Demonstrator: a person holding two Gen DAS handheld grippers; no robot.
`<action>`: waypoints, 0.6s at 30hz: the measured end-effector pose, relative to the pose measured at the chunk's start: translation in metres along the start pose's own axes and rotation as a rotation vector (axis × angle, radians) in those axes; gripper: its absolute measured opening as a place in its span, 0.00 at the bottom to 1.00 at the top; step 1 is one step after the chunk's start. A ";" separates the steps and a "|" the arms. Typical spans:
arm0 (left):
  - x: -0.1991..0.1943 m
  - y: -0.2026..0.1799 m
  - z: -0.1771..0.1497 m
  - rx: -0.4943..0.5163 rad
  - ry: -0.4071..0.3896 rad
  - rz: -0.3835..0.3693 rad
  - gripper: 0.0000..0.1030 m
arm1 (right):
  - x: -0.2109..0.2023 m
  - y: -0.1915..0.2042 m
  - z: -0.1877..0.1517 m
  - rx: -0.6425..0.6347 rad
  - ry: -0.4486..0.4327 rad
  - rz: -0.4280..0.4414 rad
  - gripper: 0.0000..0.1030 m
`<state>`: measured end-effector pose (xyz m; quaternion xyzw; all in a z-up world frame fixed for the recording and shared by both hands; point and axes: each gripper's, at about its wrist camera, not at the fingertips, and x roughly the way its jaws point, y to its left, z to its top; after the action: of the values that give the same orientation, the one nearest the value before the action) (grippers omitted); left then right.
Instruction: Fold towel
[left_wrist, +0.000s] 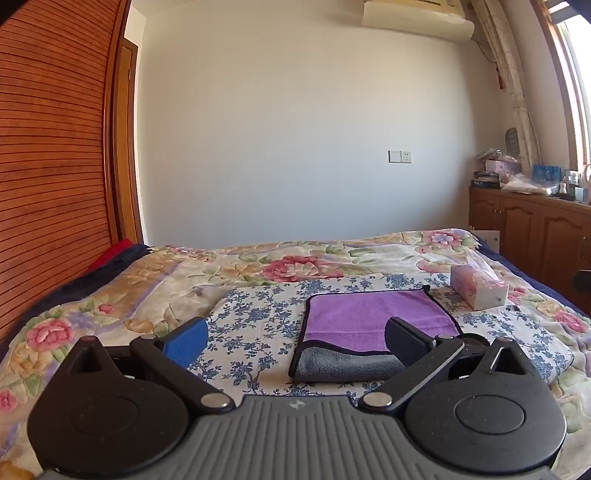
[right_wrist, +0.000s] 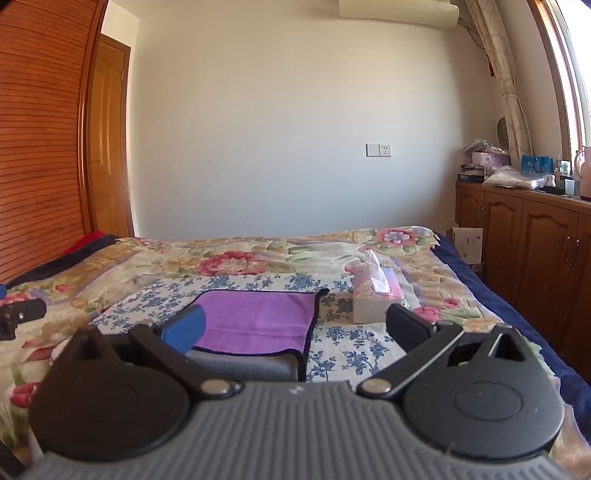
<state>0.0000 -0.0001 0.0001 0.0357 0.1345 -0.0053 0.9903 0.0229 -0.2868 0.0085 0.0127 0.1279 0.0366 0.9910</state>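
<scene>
The towel (left_wrist: 373, 328) lies on the bed (left_wrist: 110, 295), purple face up, already folded I think, grey fold nearest me. My left tool (left_wrist: 297, 338) and right tool (right_wrist: 295, 328) hang above it, fingers apart, holding nothing. Pinching one layer only would undo the fold; the tissue box (right_wrist: 375, 299) sits near. I can read no writing.

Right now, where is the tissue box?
In both wrist views the tissue box sits on the bed, just right of the purple towel, toward the wooden cabinets.
</scene>
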 end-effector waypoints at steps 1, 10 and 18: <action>0.000 0.000 0.000 -0.010 0.003 -0.002 1.00 | 0.000 0.000 0.000 0.001 0.003 0.000 1.00; 0.000 0.001 0.000 -0.008 -0.001 -0.004 1.00 | 0.001 -0.003 -0.003 0.001 -0.003 -0.001 1.00; 0.000 0.000 0.000 -0.004 -0.003 -0.004 1.00 | 0.000 -0.003 0.000 0.006 0.001 -0.002 1.00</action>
<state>-0.0001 0.0002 -0.0001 0.0335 0.1329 -0.0073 0.9905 0.0234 -0.2901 0.0081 0.0156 0.1285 0.0350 0.9910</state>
